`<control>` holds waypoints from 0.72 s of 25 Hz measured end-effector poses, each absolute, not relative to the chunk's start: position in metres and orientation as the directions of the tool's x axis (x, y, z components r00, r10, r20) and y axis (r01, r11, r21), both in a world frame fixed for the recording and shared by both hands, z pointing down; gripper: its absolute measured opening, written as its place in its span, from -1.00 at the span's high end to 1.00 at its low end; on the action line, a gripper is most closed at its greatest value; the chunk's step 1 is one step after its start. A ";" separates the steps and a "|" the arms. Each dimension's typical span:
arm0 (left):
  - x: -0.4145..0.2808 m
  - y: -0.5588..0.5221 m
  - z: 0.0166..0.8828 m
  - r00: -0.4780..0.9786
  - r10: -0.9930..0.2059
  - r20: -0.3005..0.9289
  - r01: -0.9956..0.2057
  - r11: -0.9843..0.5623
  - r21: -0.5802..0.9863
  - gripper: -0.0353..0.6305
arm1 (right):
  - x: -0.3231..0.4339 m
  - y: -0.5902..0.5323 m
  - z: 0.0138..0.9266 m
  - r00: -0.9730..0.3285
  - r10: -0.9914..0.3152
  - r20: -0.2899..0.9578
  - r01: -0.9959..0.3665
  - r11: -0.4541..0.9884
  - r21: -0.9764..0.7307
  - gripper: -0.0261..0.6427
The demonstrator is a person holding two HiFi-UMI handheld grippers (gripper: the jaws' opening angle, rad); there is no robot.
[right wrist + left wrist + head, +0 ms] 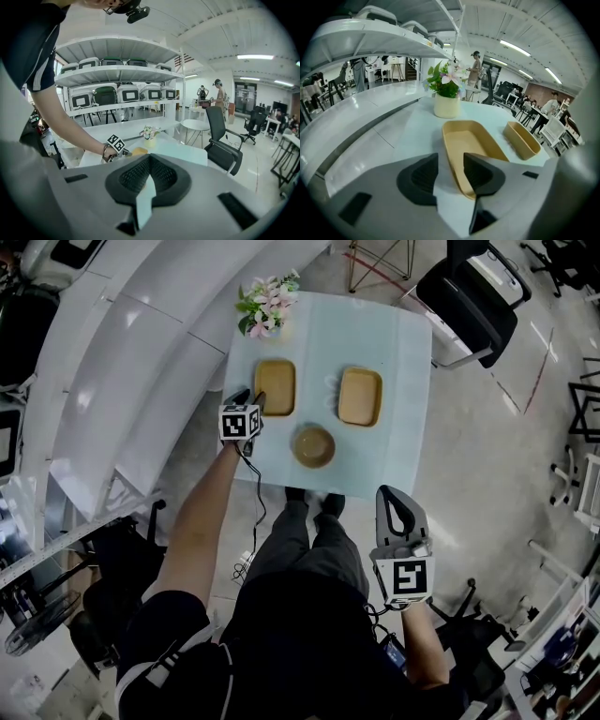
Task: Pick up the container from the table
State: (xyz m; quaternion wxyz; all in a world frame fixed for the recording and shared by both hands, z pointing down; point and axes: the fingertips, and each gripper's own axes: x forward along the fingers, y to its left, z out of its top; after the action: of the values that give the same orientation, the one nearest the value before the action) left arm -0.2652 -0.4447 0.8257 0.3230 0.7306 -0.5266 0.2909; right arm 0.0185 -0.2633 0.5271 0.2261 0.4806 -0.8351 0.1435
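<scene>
Here, my right gripper [149, 159] hangs low at my side, jaws shut together on nothing. Farther out, my left gripper [451, 172] stands partly open astride the left wall of the tan container [471, 140], pads not pressing it, on the pale table [403, 427].

The pale blue square table [403, 343] carries a flower pot [267, 306] at its far left corner. A tan rectangular container [275, 387] lies by the left edge, a second container [360, 396] right of centre, and a round bowl [313, 445] near the near edge, between them.
</scene>
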 end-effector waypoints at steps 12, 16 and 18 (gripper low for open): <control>-0.267 -0.449 0.835 0.246 -0.553 0.796 -0.965 -0.219 0.147 0.67 | 0.019 -0.264 0.532 -0.421 -0.734 0.532 -0.874 0.485 -0.023 0.93; -0.268 -0.451 0.837 0.237 -0.551 0.800 -0.965 -0.226 0.131 0.76 | 0.017 -0.265 0.532 -0.418 -0.737 0.531 -0.876 0.481 -0.022 0.93; -0.267 -0.452 0.837 0.236 -0.553 0.799 -0.965 -0.228 0.127 0.81 | 0.017 -0.265 0.532 -0.419 -0.743 0.523 -0.876 0.481 -0.018 0.93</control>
State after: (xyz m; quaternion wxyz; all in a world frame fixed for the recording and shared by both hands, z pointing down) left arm -0.2673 -0.4520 0.8371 0.3243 0.7161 -0.5300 0.3180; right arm 0.0171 -0.2654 0.5318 0.2295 0.4879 -0.8295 0.1458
